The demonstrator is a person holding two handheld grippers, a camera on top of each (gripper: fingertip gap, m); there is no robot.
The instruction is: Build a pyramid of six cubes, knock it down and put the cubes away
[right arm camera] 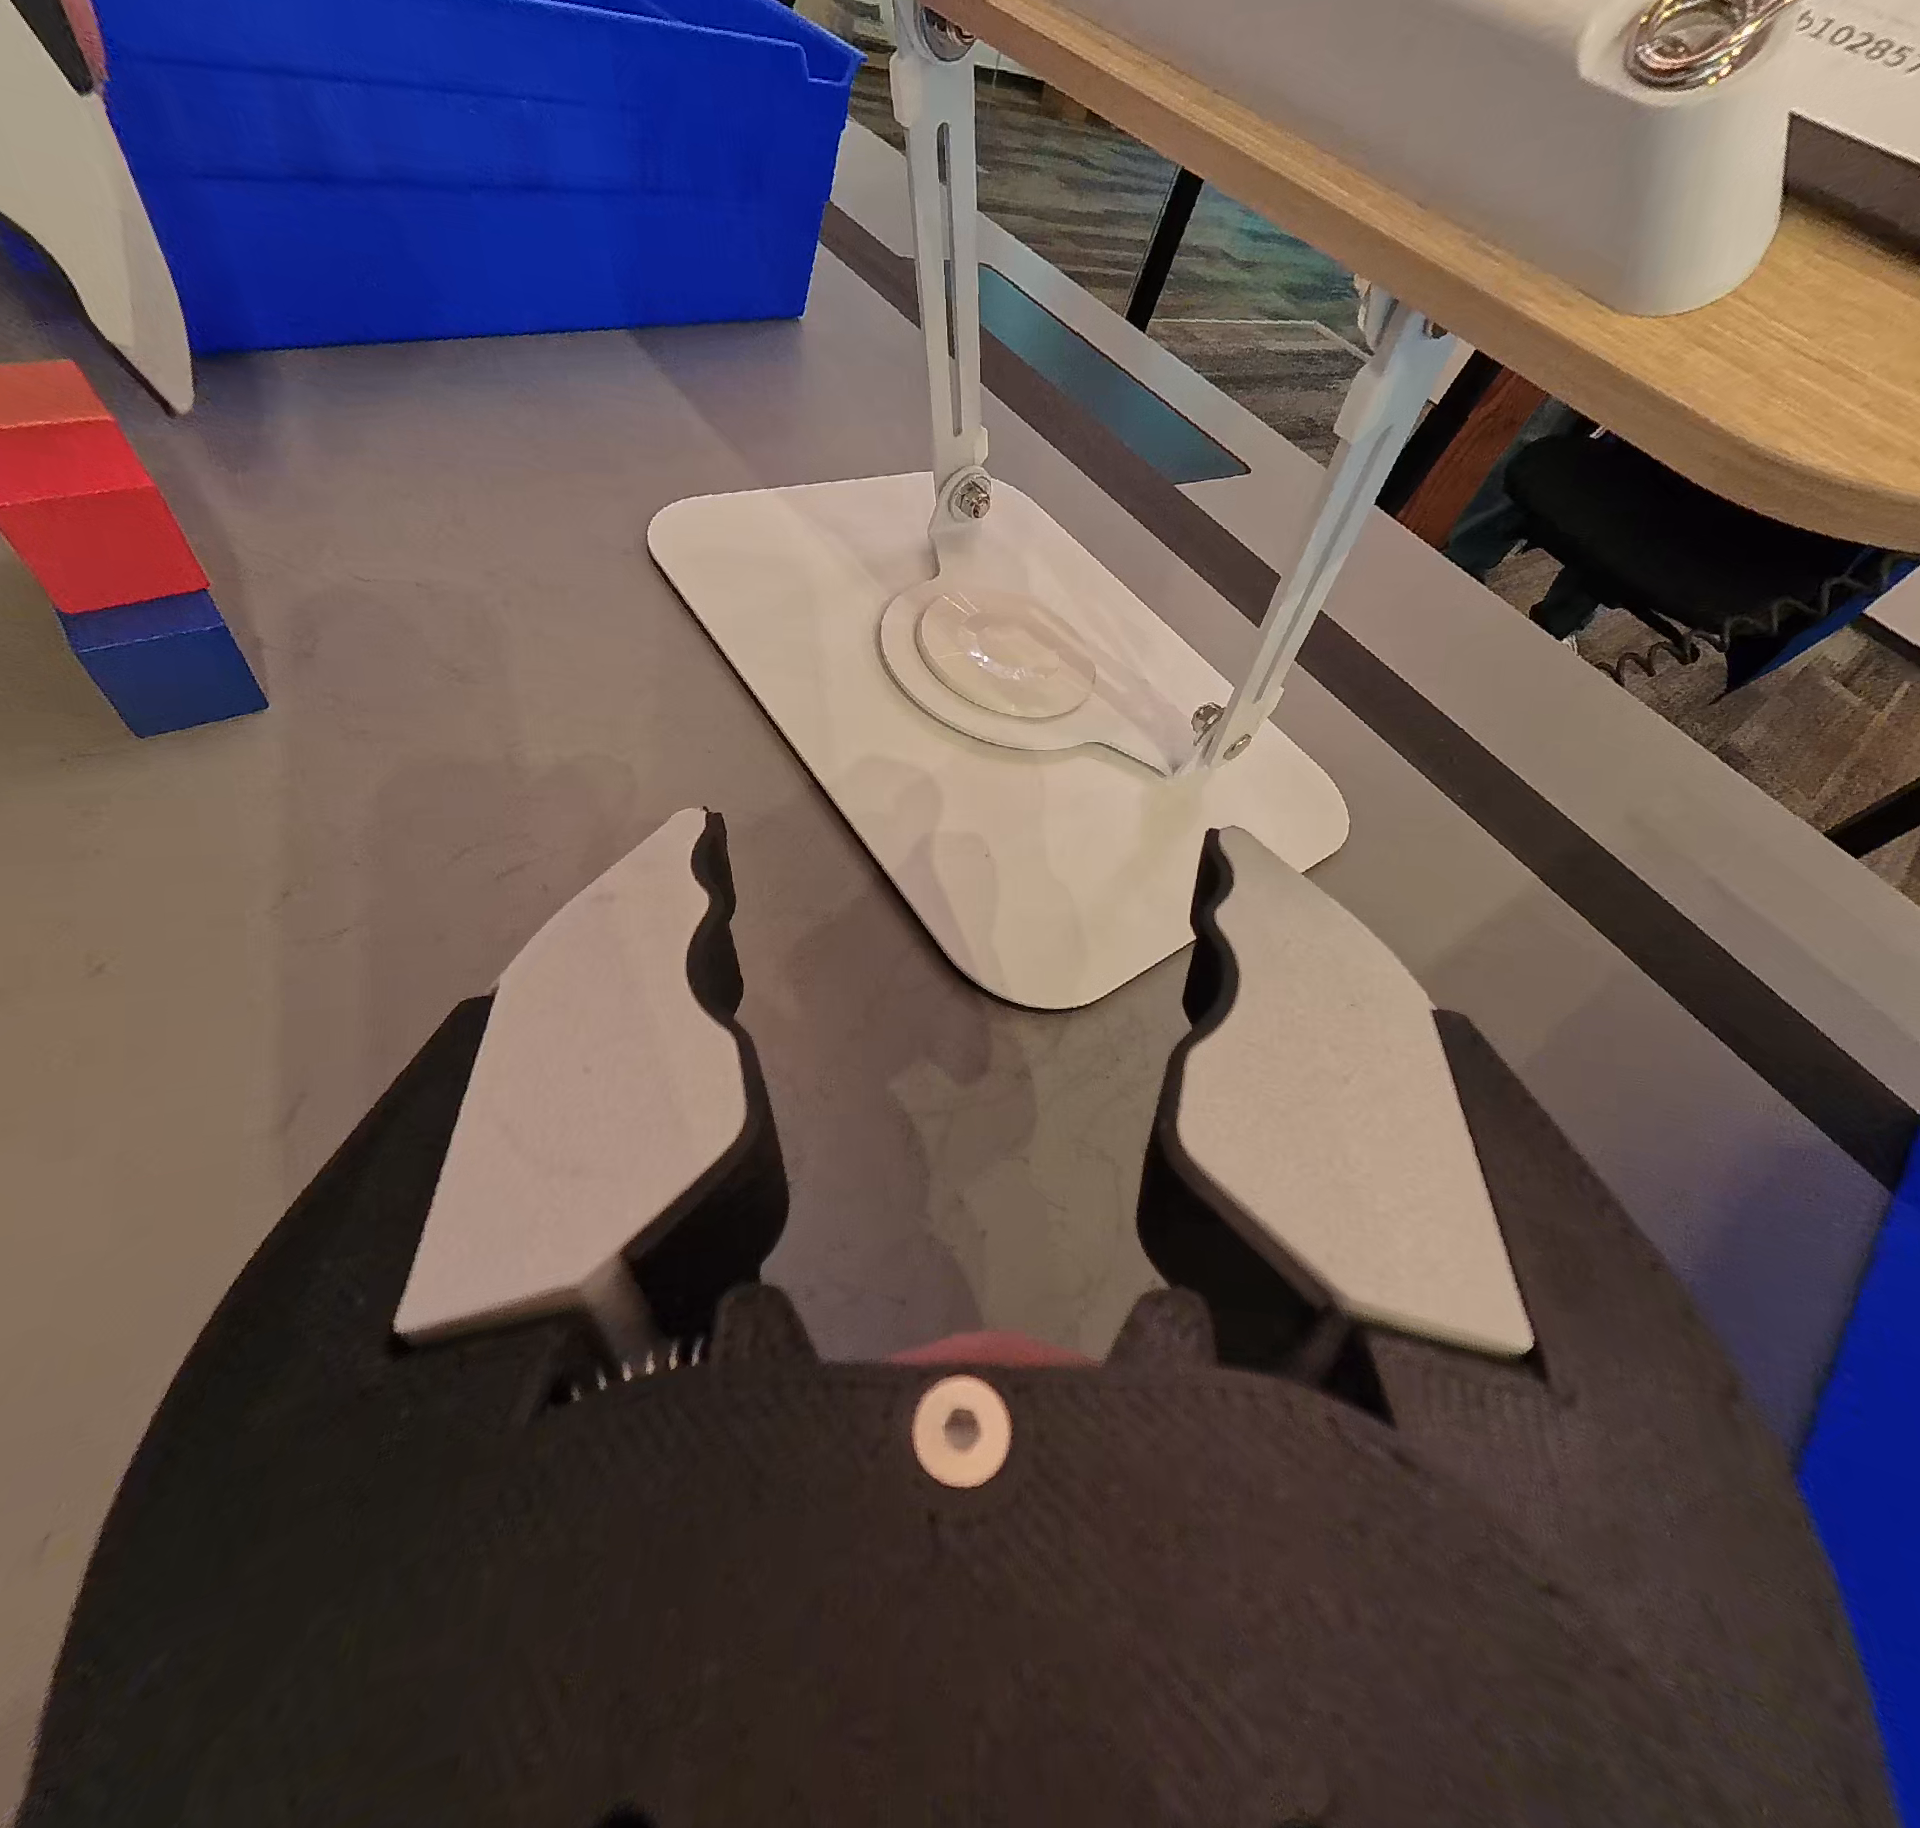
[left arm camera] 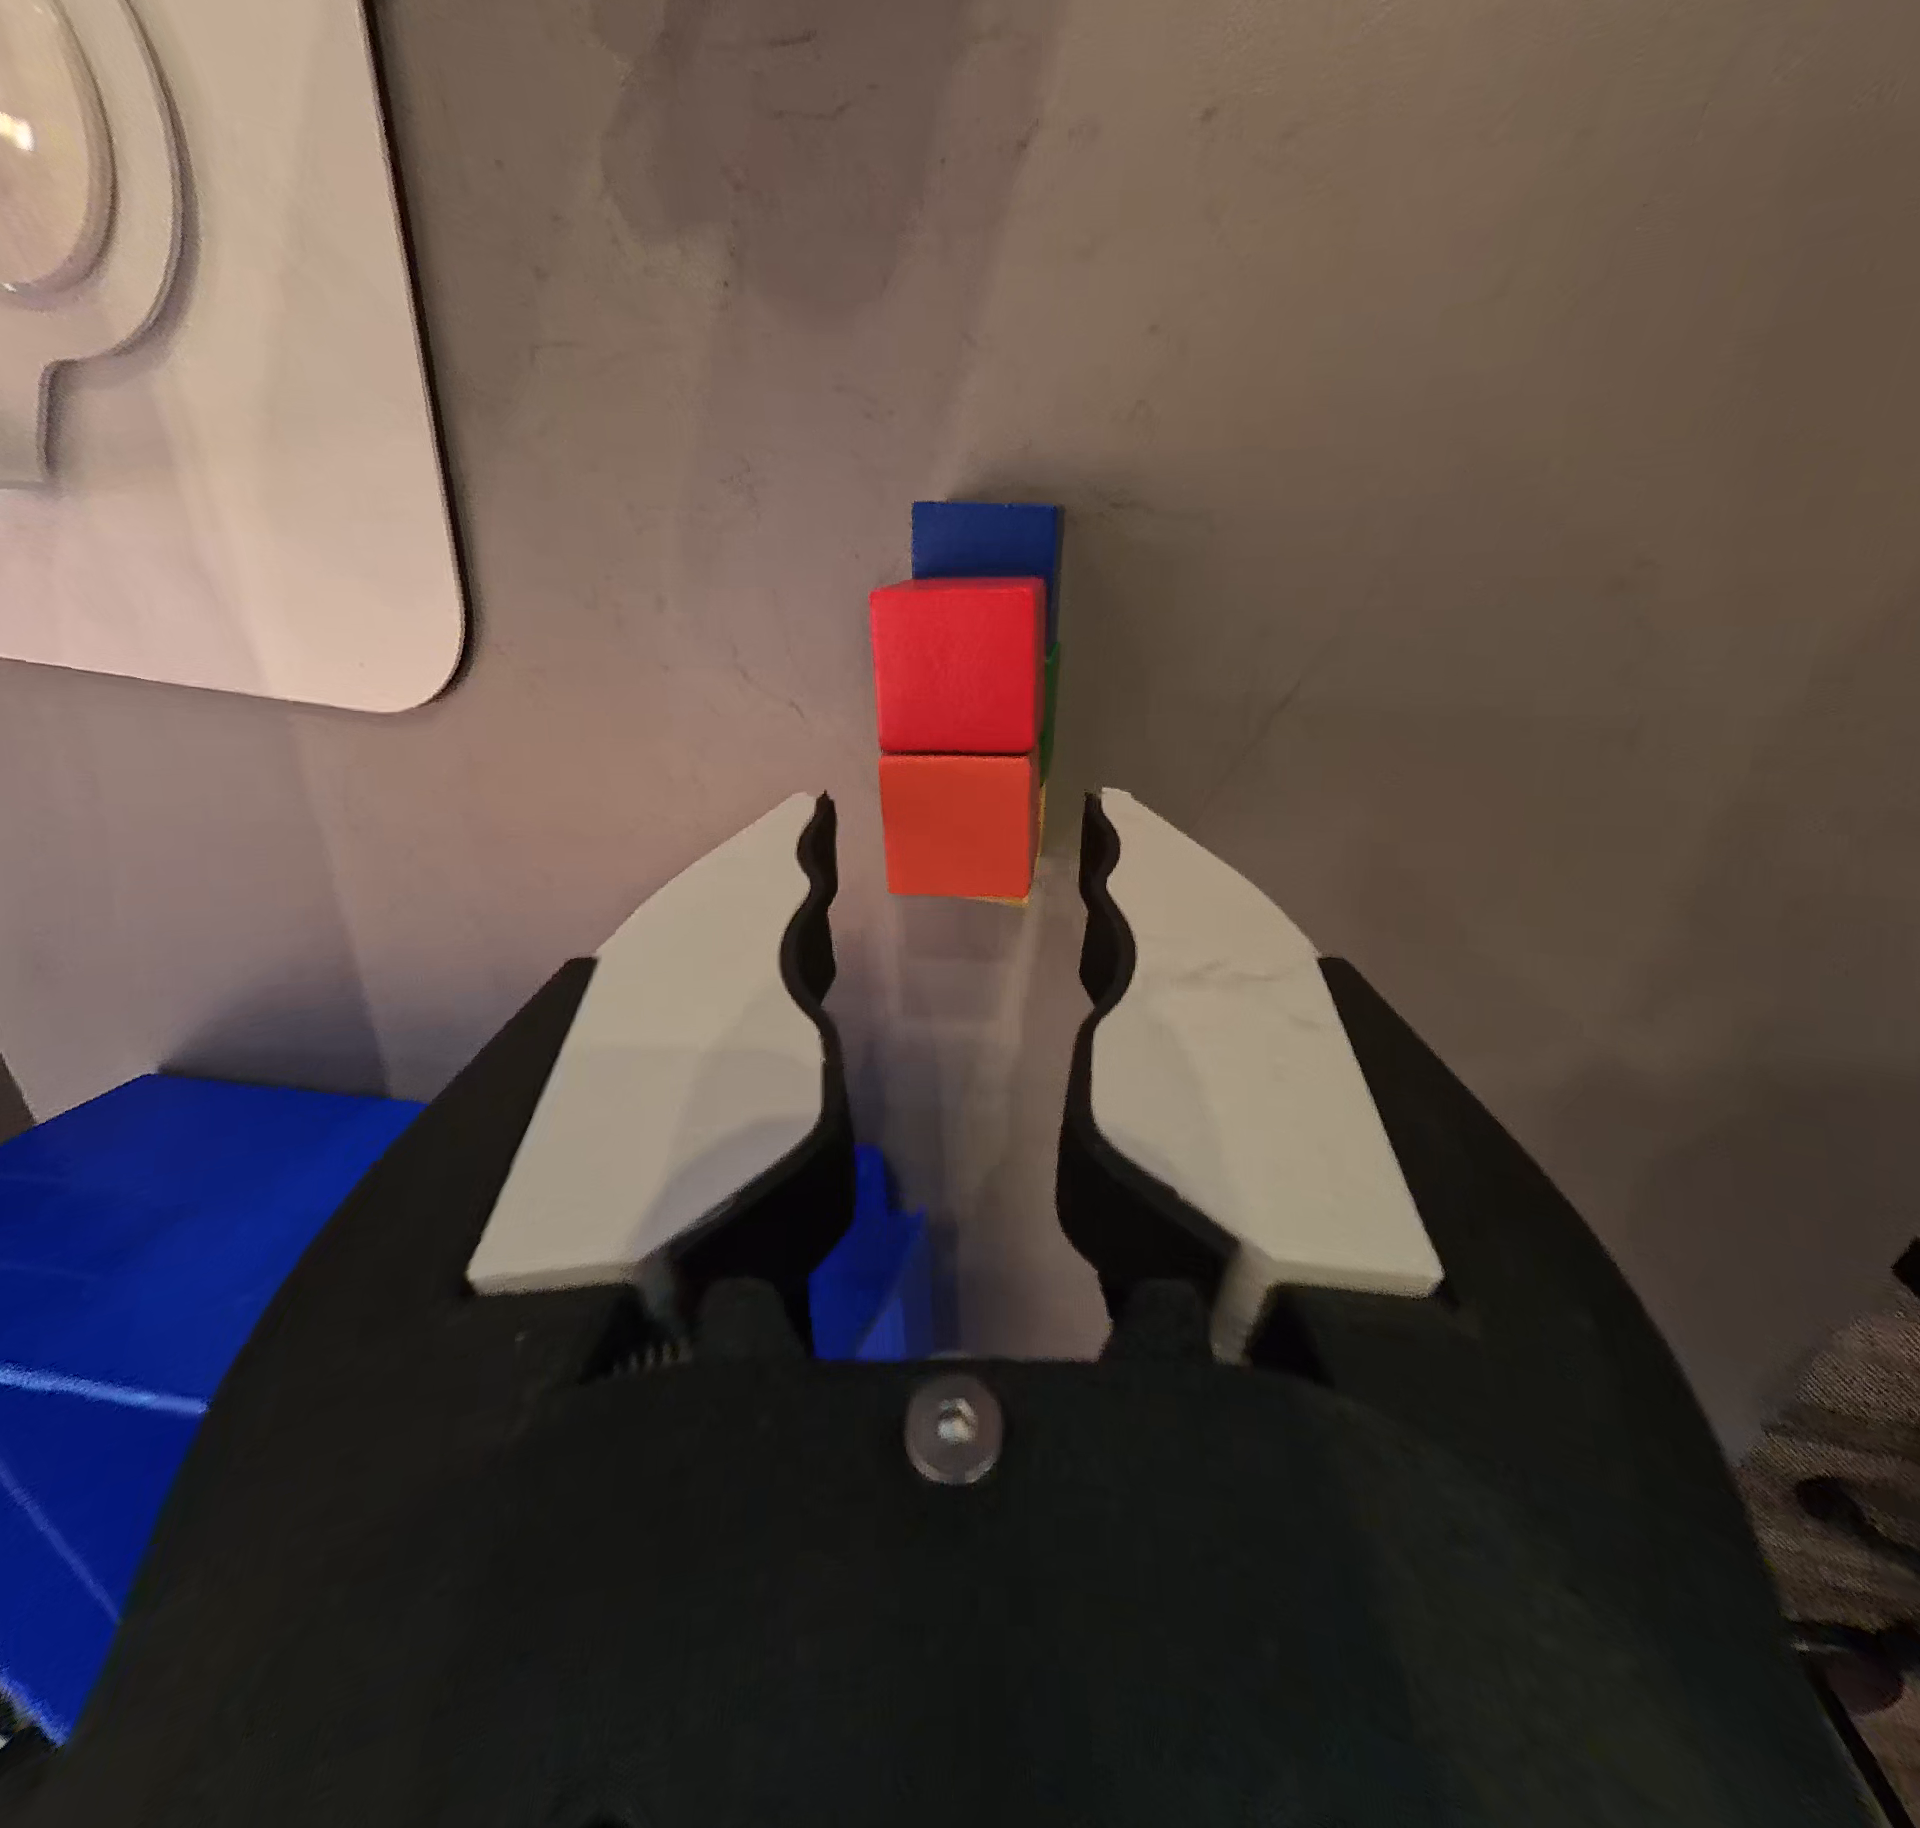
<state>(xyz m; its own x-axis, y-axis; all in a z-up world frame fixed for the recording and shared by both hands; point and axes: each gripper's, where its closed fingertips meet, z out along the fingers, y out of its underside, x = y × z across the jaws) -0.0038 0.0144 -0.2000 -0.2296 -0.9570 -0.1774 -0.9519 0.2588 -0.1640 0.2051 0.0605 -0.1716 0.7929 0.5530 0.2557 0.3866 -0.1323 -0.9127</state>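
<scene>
Red, orange and blue cubes are sitting together on the grey table (left arm camera: pixel 1455 428), the red cube (left arm camera: pixel 956 664) touching the orange cube (left arm camera: pixel 958 824), with the blue cube (left arm camera: pixel 987 542) beyond and slivers of green and yellow peeking out behind. Seen down its fingers, the left gripper (left arm camera: pixel 956 810) is hovering spread and empty, its tips flanking the orange cube without clearly touching it. Well apart from the cubes, the right gripper (right arm camera: pixel 961 828) is pointing away with its fingers wide and nothing between them. A skewed closing could be nudging the neighbours and toppling the pile too early, since the cubes are packed tight. Blue bins (right arm camera: pixel 468 168) are waiting nearby for putting away. Smooth and faintly glossy, the tabletop is also carrying a white stand base (right arm camera: pixel 1039 843) holding up a wooden board (right arm camera: pixel 1455 251); patterned carpet is showing beyond the edge
</scene>
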